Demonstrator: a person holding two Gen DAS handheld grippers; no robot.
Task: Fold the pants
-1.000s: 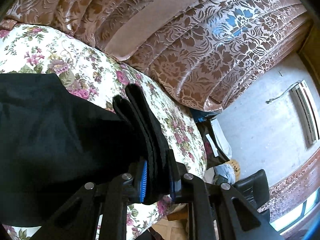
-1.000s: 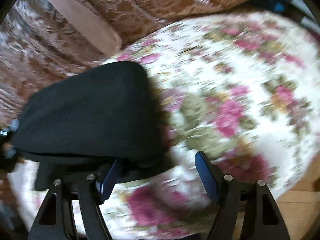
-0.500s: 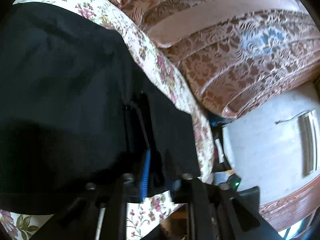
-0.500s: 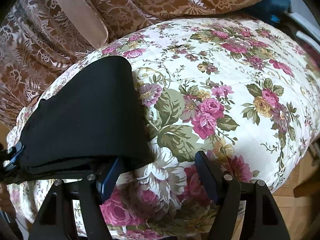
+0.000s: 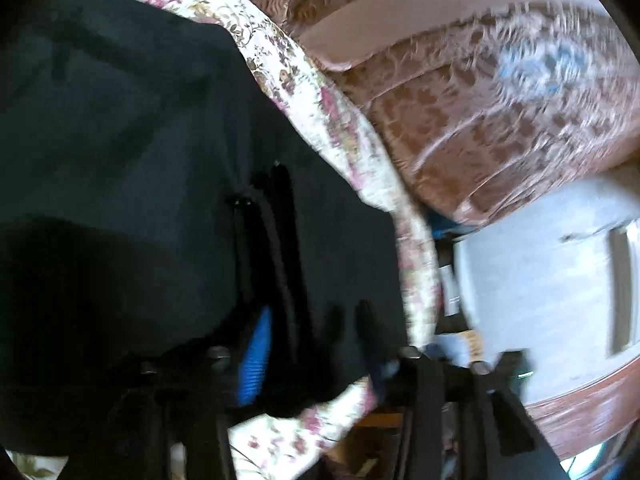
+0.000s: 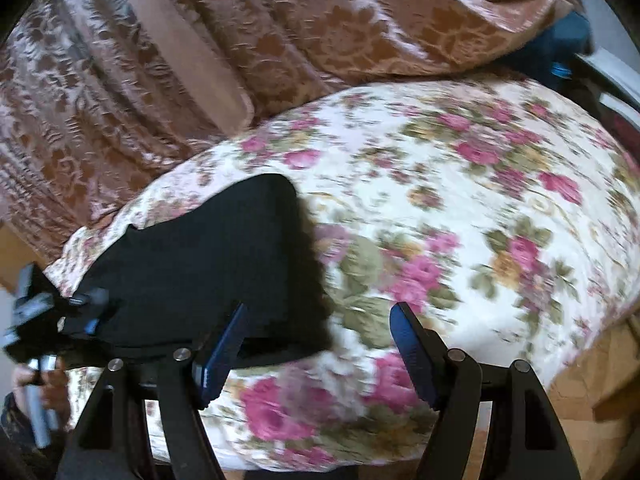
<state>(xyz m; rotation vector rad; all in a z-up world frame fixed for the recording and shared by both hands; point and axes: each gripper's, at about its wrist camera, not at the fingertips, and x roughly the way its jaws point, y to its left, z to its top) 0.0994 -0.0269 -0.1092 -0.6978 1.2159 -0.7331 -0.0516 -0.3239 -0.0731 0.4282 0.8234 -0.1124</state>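
The fingers of the left gripper have a clear gap between them, but a thick stacked edge of the black soft fabric pants lies in that gap, and the blur and darkness do not let me tell if the pants are gripped or let go. The fingers of the right gripper are spread wide and hold nothing; one blue pad sits just at the near edge of the pants, the other over bare cover. The pants lie as a compact folded packet on the bed with the white quilted cover printed with pink roses, near the bed's edge, so I judge the folding almost finished. Beyond the pants hangs a brown patterned curtain, behind the bed. No brand, label or writing can be read anywhere.
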